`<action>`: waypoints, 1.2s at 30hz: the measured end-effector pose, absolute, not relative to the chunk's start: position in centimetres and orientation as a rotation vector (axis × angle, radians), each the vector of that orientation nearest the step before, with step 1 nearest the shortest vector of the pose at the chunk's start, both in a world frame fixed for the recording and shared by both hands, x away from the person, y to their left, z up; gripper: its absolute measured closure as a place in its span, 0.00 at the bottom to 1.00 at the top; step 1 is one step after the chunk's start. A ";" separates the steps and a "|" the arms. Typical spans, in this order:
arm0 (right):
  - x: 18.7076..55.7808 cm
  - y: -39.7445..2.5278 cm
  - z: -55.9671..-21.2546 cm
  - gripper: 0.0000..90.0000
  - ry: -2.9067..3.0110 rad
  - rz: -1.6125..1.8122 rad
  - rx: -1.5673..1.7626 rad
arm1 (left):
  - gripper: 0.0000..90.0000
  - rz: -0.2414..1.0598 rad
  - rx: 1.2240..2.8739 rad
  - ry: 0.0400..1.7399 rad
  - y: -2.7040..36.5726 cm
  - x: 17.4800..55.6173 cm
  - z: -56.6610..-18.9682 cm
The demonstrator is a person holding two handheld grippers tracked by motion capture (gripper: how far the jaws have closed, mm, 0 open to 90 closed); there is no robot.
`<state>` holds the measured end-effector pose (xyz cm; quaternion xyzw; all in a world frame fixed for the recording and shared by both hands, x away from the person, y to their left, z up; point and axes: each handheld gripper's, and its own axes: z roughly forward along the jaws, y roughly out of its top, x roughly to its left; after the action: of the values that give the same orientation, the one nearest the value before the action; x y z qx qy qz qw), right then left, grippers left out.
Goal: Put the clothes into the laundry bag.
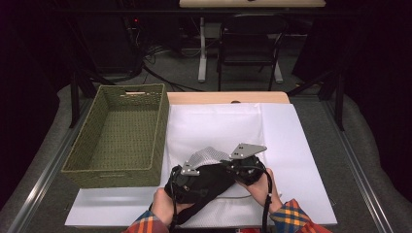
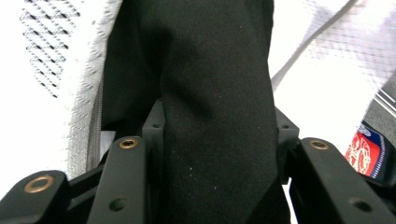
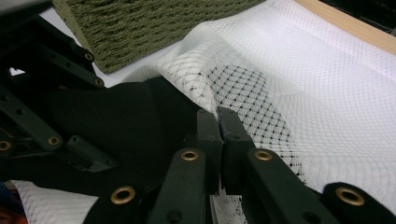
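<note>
Nearest the high camera, two plaid sleeves come in from the bottom edge, and the person's hands hold the two tongs close together over the front of the bench (image 1: 311, 160). The left tongs (image 1: 187, 180) sit low and to the left, the right tongs (image 1: 243, 167) just beside them to the right, each with a grey three-cornered plate on top.

Between and under them lies a black garment (image 1: 209, 182), bunched on a white mesh laundry bag (image 1: 206, 155) that is spread over the white sheet covering the bench. Part of the mesh is lifted into a fold just behind the tongs.

In the left gripper view the black garment (image 2: 215, 116) runs straight up between the two jaws, which are closed against it on both sides, so the left tongs grip the cloth. White mesh (image 2: 51, 51) lies beyond it to the left, and a grey cord crosses the upper right.

In the right gripper view the jaws of the right tongs (image 3: 218, 116) are pressed together, pinching the edge of the mesh bag (image 3: 289, 93) where it meets the black garment (image 3: 126, 126).

A green woven basket (image 1: 116, 131) stands on the left of the bench, its near right corner just beside the mesh.
</note>
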<state>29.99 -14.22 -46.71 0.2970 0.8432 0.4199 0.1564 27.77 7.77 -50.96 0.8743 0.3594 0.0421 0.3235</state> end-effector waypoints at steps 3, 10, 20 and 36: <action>30.0 -14.3 -46.8 0.99 2.419 1.202 0.855 | 0.48 0.140 2.323 0.906 7.9 27.7 -51.0; 29.9 -14.5 -46.7 0.99 2.414 1.213 0.859 | 0.32 0.132 2.340 0.839 9.0 27.4 -50.5; 29.8 -14.6 -46.5 0.98 2.405 1.213 0.847 | 0.12 0.101 2.346 0.697 10.3 26.0 -50.0; 29.7 -14.6 -46.3 0.98 2.395 1.216 0.829 | 0.21 0.101 2.404 0.602 10.3 26.0 -51.8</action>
<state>29.72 -14.61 -46.30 0.2910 0.8403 0.4268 0.1645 26.01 10.25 -51.81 0.9168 0.2297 0.0385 0.3245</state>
